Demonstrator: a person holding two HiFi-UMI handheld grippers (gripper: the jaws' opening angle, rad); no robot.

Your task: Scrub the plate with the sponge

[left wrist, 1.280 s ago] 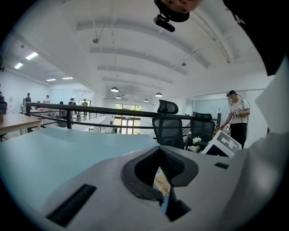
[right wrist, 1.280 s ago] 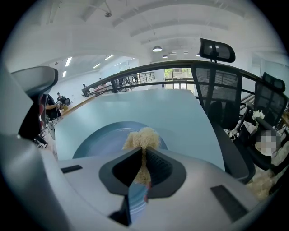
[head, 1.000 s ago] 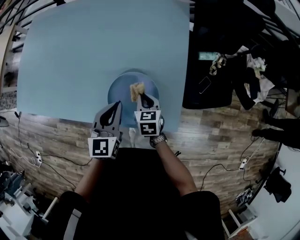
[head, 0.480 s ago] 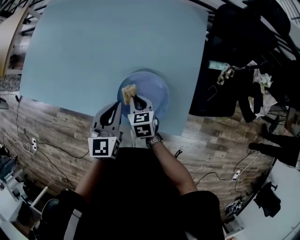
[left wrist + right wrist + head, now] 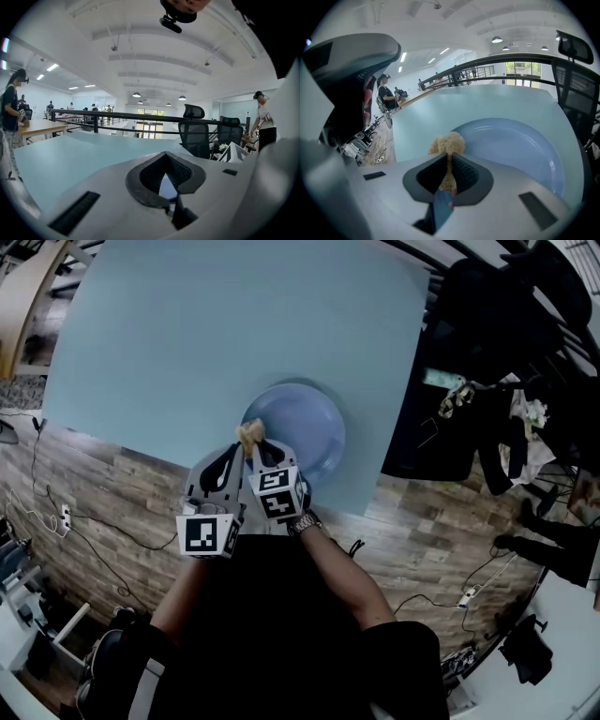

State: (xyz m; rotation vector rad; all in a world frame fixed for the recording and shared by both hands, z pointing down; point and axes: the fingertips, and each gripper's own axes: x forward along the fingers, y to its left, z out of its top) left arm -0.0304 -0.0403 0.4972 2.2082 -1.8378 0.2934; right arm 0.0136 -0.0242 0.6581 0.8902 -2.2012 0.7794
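Observation:
A round blue plate (image 5: 302,432) lies near the front edge of the pale blue table (image 5: 187,343). My right gripper (image 5: 254,448) is shut on a tan, fuzzy sponge (image 5: 249,434), which sits at the plate's left rim. In the right gripper view the sponge (image 5: 447,143) sticks out past the jaws of my right gripper (image 5: 448,157), with the plate (image 5: 520,150) to its right. Just left of it, off the plate, my left gripper (image 5: 223,463) is shut with nothing in it. Its tips meet over the table in the left gripper view, where the left gripper (image 5: 165,155) points away from the plate.
The table's front edge runs just behind the grippers, over a wood floor with cables (image 5: 56,521). Dark chairs and clutter (image 5: 487,381) crowd the right side. Office chairs (image 5: 194,133) and a railing stand beyond the table's far side.
My right gripper has carried the sponge leftward across the plate, from its middle to its left rim. The left gripper has stayed put.

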